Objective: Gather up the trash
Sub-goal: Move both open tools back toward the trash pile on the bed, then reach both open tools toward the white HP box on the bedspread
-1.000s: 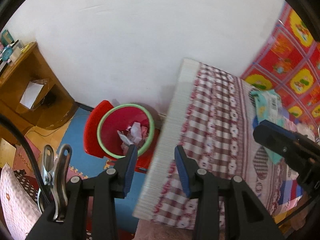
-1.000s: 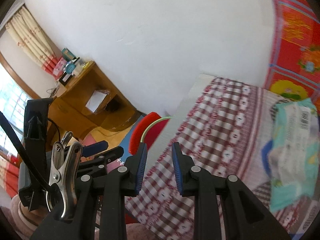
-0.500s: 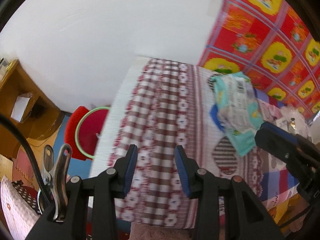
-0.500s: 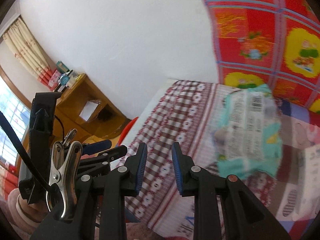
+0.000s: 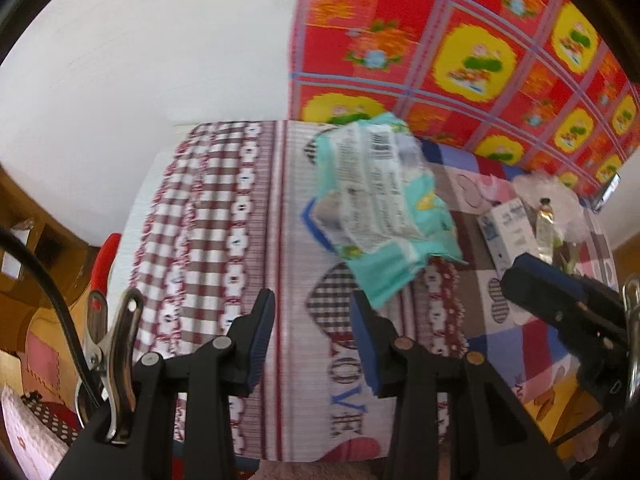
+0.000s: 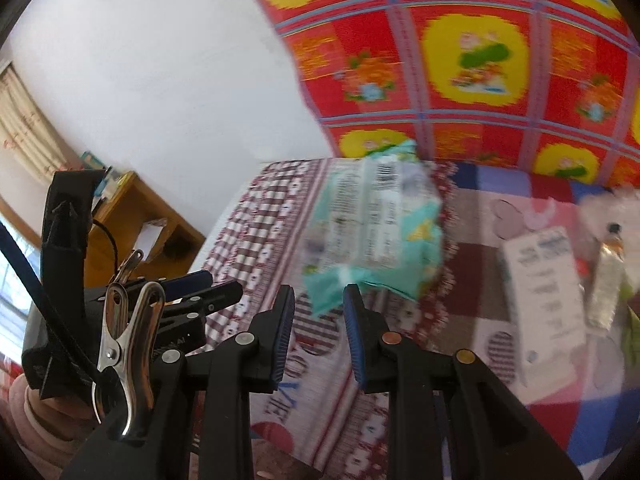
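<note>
A crumpled teal and white plastic wrapper lies on the patterned table cloth; it also shows in the right wrist view. My left gripper is open and empty, just short of the wrapper's near end. My right gripper is open and empty, its fingertips close in front of the wrapper's near corner. A white carton and a small tube lie on the table to the right.
A red and yellow patterned cloth hangs behind the table. A wooden desk stands at the left by the white wall. A red edge shows beside the table's left side. The other gripper shows at right.
Both views have swung right, from the red bin on the floor to the table top. The teal wrapper now sits just ahead of both open grippers.
</note>
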Tool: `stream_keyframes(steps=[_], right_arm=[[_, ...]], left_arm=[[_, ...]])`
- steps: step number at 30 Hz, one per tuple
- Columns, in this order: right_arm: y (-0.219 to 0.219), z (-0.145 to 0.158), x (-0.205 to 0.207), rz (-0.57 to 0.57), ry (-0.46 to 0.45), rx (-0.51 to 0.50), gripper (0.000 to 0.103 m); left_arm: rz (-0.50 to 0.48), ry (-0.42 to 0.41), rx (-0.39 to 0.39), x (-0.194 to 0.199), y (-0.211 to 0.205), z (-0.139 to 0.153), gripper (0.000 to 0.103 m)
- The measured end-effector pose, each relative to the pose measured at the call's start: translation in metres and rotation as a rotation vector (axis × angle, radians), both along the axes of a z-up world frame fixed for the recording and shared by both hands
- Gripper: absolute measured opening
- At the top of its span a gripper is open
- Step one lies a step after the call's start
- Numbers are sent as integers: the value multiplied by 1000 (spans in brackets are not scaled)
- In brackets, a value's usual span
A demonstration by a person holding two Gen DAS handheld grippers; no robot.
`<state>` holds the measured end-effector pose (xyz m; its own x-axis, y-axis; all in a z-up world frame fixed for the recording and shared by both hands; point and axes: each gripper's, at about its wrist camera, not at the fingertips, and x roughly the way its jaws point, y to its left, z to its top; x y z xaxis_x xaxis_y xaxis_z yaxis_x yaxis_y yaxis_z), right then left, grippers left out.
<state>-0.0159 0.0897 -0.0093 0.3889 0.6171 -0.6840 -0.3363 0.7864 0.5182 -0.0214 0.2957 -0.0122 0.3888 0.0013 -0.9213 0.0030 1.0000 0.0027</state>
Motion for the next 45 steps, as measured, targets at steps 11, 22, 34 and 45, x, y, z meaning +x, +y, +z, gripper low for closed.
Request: stream_keyframes(steps=[11, 22, 34, 45], right_arm=[[-55, -6, -12, -164, 28, -11, 26], [-80, -13, -25, -334, 64, -34, 26], [-108, -29, -38, -436, 119, -58, 29], [-140, -46, -19, -371, 153, -80, 31]], left_arm=[[-121, 12, -13, 17, -36, -1, 40], [-277, 19, -30, 35, -61, -10, 40], [-356, 65, -45, 42, -94, -26, 40], [-309, 77, -48, 52, -126, -32, 40]])
